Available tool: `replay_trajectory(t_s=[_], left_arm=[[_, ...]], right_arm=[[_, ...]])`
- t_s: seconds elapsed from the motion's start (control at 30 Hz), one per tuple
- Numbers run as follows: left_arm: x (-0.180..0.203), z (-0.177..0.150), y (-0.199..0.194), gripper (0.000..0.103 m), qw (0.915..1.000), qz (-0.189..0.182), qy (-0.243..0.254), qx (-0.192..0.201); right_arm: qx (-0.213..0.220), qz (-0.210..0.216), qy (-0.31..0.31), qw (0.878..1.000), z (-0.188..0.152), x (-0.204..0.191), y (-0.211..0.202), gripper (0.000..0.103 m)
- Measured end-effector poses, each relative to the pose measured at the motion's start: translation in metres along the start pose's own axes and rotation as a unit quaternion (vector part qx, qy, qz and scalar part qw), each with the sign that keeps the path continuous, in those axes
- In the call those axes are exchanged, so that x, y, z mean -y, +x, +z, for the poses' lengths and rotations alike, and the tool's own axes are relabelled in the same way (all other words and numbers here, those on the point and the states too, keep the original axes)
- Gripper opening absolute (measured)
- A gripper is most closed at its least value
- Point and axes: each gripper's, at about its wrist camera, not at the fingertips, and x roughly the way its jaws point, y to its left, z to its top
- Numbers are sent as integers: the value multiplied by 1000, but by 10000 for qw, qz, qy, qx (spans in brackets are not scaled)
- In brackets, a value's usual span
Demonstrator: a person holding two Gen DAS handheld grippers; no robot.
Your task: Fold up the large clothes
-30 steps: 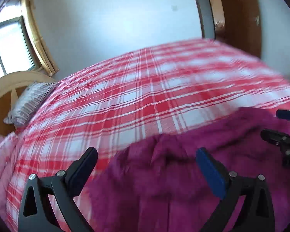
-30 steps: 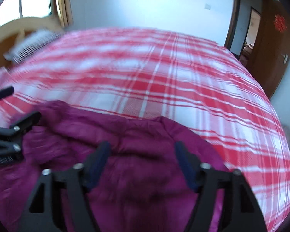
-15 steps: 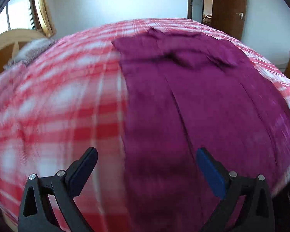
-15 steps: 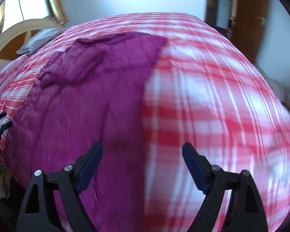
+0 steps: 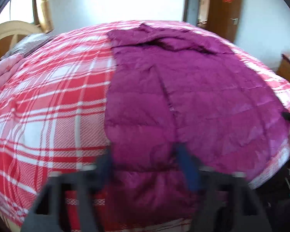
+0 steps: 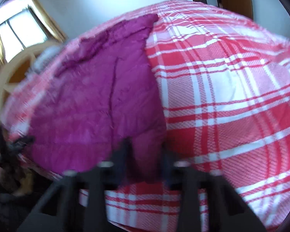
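One magenta quilted down jacket (image 5: 193, 104) lies spread flat on the bed, its hem toward the near edge and its collar end toward the far side, a centre seam running lengthwise. Its near hem sits between the fingers of both grippers. In the left wrist view the left gripper (image 5: 145, 166) has the hem's left part between its blurred fingers (image 5: 185, 166), which are closing in on the fabric; whether the pads already press on it cannot be told through the blur. In the right wrist view the right gripper (image 6: 145, 154) is at the hem's right corner, a fold of the jacket (image 6: 98, 104) bunched between its fingers (image 6: 123, 152), which are closing on it. Under the jacket is a red-and-white plaid bedspread (image 5: 52, 104). Beyond it are a pillow (image 5: 31, 42), a curved wooden headboard (image 5: 7, 32) and a brown door (image 5: 226, 5).
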Motion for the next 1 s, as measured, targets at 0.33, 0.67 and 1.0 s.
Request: replay_trajectory(t_s=[0.33,0.67,1.0], left_arm=[[-7,15,-123,7,9922,-1044,-38,676],[-17,56,-219,7,9743,-1724,-287,1418],[-45,143,-81,8,9885,-1272,-55,810]], right_arm=[[534,1285,8,9903,-6,-25,-94,8],[1883,1723,-414,9660,18,-67,-217,8],[2004,1183,7,9725,136,-52,-127,8]])
